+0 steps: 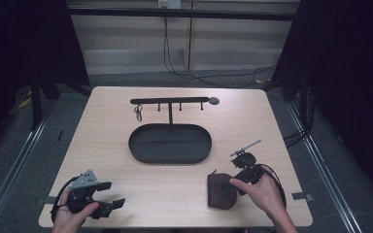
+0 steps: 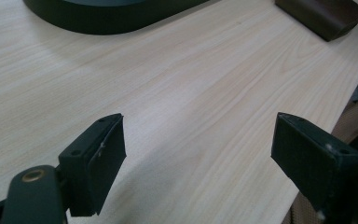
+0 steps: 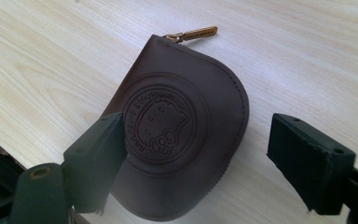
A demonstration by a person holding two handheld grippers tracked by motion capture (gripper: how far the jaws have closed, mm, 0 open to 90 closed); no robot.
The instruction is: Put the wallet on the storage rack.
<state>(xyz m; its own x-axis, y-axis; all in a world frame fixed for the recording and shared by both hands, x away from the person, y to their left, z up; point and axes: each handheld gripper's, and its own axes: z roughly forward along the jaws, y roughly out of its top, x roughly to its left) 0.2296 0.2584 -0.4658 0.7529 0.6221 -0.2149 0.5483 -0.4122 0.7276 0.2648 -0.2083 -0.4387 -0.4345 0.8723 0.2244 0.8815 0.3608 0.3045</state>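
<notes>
Pale wood grain runs across the table [image 1: 126,194], which stands on grey floor with dark surroundings and a black cable trailing along the far wall. Toward the far middle of the table sits a dark oval tray [image 1: 170,143], and from its back edge rises a thin black rack [image 1: 170,101] with small pegs; something small hangs from the left peg, too small to tell what.

I hold my left gripper [image 1: 108,194] near the front left corner, its jaws spread wide over bare wood in the left gripper view, with nothing between them. The tray's rim [image 2: 107,21] shows at the top of that view.

My right gripper [image 1: 240,177] sits near the front right, just beside a brown leather pouch [image 1: 222,191] lying flat close to the front edge. In the right gripper view my jaws stand wide apart above the pouch [image 3: 182,135]. The left one overlaps its edge, while the right one is clear of it. A round embossed emblem [image 3: 161,121] marks its face, and a brass zipper pull [image 3: 193,33] sticks out at its far corner.
</notes>
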